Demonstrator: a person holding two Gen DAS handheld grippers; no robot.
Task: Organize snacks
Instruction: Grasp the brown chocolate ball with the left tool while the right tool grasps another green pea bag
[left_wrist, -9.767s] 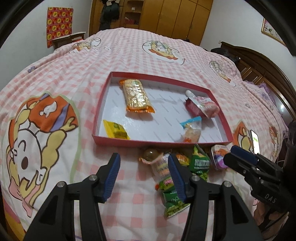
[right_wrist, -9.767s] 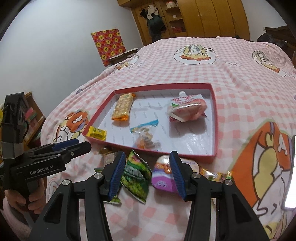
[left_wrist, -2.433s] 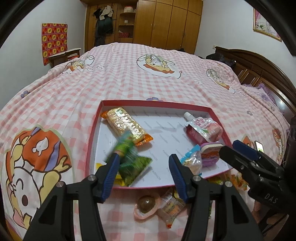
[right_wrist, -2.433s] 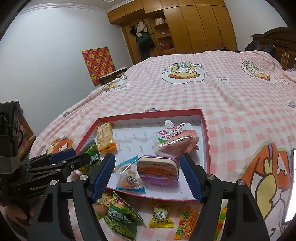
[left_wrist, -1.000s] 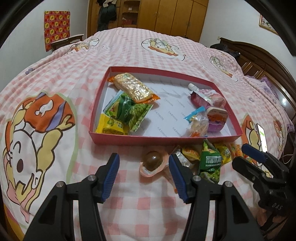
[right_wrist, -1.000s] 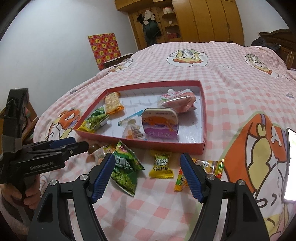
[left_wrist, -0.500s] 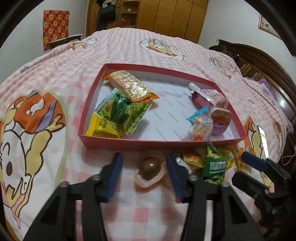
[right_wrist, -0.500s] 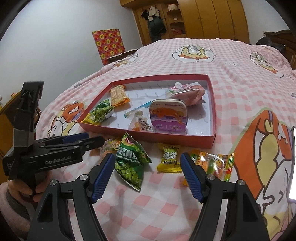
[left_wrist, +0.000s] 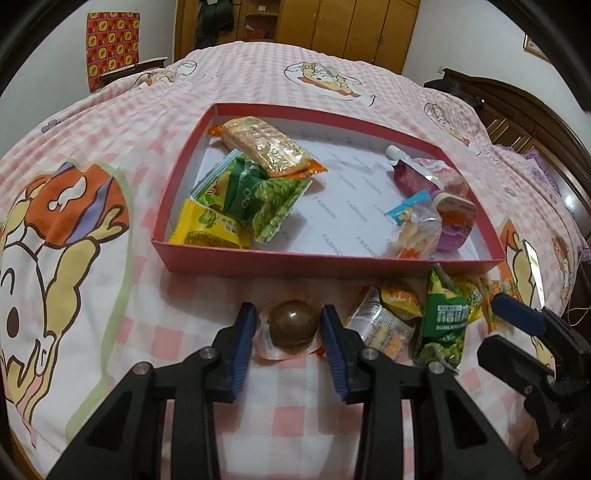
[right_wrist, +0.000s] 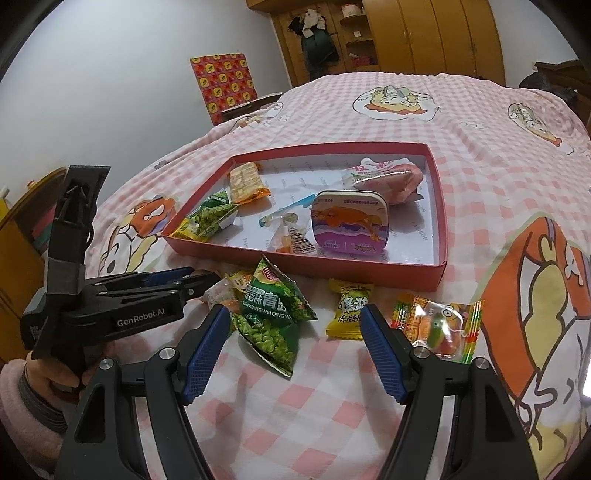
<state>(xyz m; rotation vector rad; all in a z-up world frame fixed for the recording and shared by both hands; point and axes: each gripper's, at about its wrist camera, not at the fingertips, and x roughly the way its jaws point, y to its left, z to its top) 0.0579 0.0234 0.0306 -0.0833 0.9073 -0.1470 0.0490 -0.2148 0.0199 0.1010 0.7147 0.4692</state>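
A brown ball snack (left_wrist: 293, 323) in a clear wrapper lies on the pink checked bedspread, just in front of the red tray (left_wrist: 295, 263). My left gripper (left_wrist: 287, 311) straddles it; its jaws are closing and the blue pads touch the wrapper on both sides. In the right wrist view the left gripper (right_wrist: 177, 280) sits low beside the loose snacks. My right gripper (right_wrist: 292, 311) hovers open over a green pea pack (right_wrist: 273, 317) and holds nothing. A yellow candy (right_wrist: 349, 310) and a gummy pack (right_wrist: 436, 325) lie next to it.
The tray holds a cracker bar (left_wrist: 266, 146), a green pack (left_wrist: 255, 195), a yellow pack (left_wrist: 207, 229), a pink pouch (left_wrist: 424, 173) and a tin (right_wrist: 349, 225). A lit phone (left_wrist: 532, 262) lies at the right. A wooden headboard (left_wrist: 517, 107) borders the bed.
The left gripper's jaws have narrowed from wide apart to tight around the brown ball snack. The right gripper has stayed open above the loose snacks.
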